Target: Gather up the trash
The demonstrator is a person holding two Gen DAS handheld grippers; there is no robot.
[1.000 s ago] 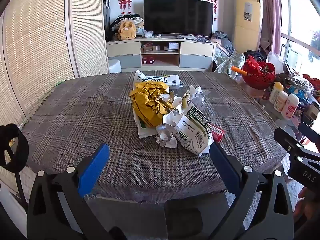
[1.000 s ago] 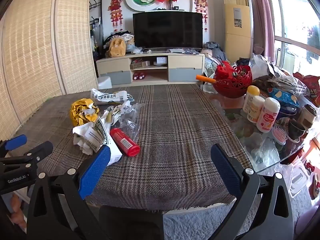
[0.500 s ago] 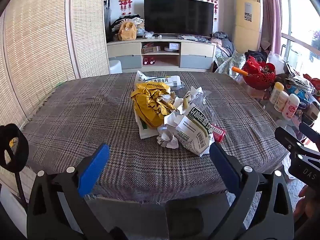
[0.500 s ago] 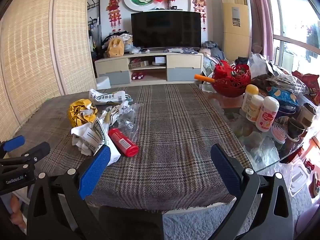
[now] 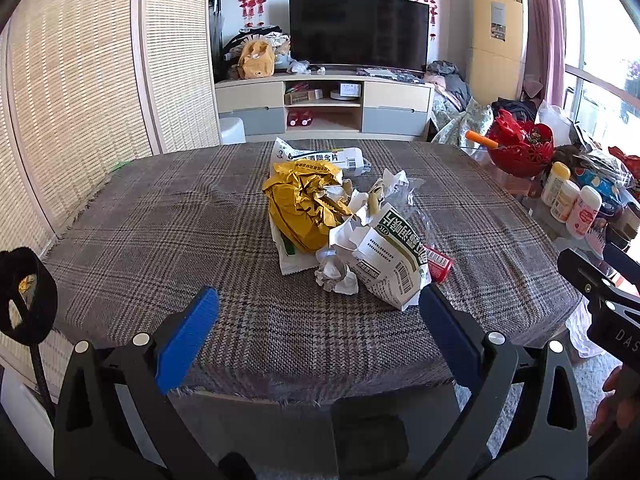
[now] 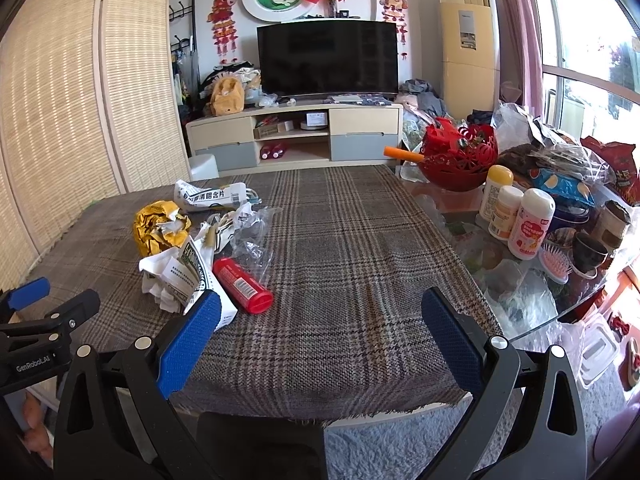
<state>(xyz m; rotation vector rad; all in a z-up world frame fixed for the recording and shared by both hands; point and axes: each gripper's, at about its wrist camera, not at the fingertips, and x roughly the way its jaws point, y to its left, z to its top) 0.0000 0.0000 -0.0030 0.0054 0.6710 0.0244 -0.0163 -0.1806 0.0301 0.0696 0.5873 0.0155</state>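
Slightly nearer than before, the trash pile [image 5: 344, 228] lies mid-table [image 5: 140, 240]: crumpled yellow wrapper, white packets; left gripper [image 5: 320, 332] hangs spread and empty. From the right wrist, right gripper [image 6: 320, 336] is spread too, and a red tube [image 6: 242, 286] borders the pile.

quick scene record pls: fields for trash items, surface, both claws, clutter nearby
surface: plaid cloth on table
trash: yellow wrapper, white box, red tube, paper wad, white packet, clear plastic, all piled together
left claw: open, empty, short of the pile
right claw: open, empty, over near edge
clutter: red bowl, bottles at right
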